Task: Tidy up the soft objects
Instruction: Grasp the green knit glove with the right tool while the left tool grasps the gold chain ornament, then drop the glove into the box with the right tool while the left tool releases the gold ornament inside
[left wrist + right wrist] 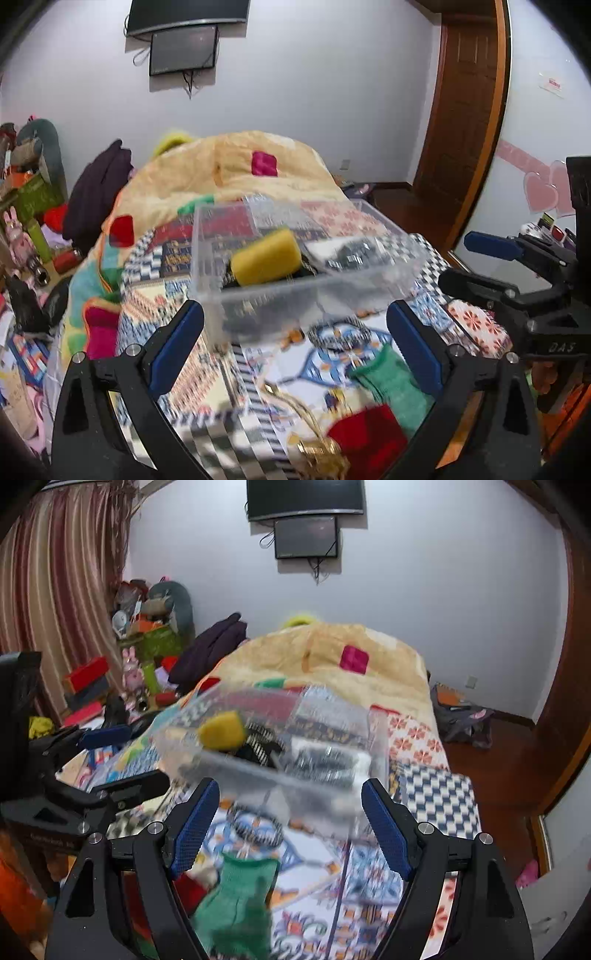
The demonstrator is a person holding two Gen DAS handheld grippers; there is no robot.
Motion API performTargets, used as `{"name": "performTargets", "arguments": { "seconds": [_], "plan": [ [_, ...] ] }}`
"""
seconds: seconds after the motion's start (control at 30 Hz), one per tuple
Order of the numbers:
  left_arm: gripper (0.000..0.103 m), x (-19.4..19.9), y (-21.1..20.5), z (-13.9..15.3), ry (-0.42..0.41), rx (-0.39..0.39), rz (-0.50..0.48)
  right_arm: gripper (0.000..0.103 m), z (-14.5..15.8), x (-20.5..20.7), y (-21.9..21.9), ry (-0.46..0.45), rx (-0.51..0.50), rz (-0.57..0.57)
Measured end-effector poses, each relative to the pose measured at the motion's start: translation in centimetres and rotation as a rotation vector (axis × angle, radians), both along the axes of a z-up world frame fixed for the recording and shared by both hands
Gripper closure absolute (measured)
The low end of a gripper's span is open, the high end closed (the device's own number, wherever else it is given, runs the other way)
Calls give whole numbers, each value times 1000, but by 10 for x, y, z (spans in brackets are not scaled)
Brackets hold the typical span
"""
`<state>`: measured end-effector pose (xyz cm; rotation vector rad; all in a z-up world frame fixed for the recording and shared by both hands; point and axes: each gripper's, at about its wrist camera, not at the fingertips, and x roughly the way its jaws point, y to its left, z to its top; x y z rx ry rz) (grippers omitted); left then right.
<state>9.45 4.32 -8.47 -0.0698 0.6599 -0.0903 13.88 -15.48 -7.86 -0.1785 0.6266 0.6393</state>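
Note:
A clear plastic box (384, 284) stands on the patterned bed cover, with a yellow sponge (266, 257) and a dark striped item (351, 253) inside; it also shows in the right wrist view (325, 794), sponge (221, 729) at its left. My left gripper (295, 347) is open and empty, just short of the box. My right gripper (290, 825) is open and empty, also just short of it. A green cloth (391, 384) and a red cloth (369, 439) lie on the cover between the left jaws; the green cloth (240, 904) lies under the right gripper.
A gold tassel (321, 450) lies beside the red cloth. A rolled yellow quilt (229, 173) fills the far end of the bed. Clutter and boxes (147, 646) stand left of the bed. A wooden door (465, 122) and bare floor lie to the right.

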Motion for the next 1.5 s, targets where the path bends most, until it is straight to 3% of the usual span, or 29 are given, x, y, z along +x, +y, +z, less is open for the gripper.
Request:
{"name": "performTargets", "arguments": {
  "seconds": [0.33,0.43,0.53,0.7,0.77,1.0,1.27,1.5],
  "plan": [
    [5,-40,-6,-41,89,-25,10,27,-57,-14,-6,178,-46,27],
    [20,-47,-7,-45,106,-38,-4,32,-67,-18,-8,214,-44,37],
    [30,-54,-10,-47,107,-50,-18,44,-75,-20,-6,254,-45,51],
    [61,-60,-21,-54,129,-33,-64,65,-85,-25,-1,293,-54,84],
    [67,-59,-22,-57,141,-29,-70,69,-86,-26,1,293,-61,94],
    [76,-60,-19,-56,126,-34,-52,86,-87,-26,-2,278,-57,93],
    [78,-63,-5,-38,74,-71,-22,91,-77,-27,-6,239,-43,85],
    [78,-58,10,-18,15,-96,20,91,-51,-26,-17,171,-1,53]
  ]
}}
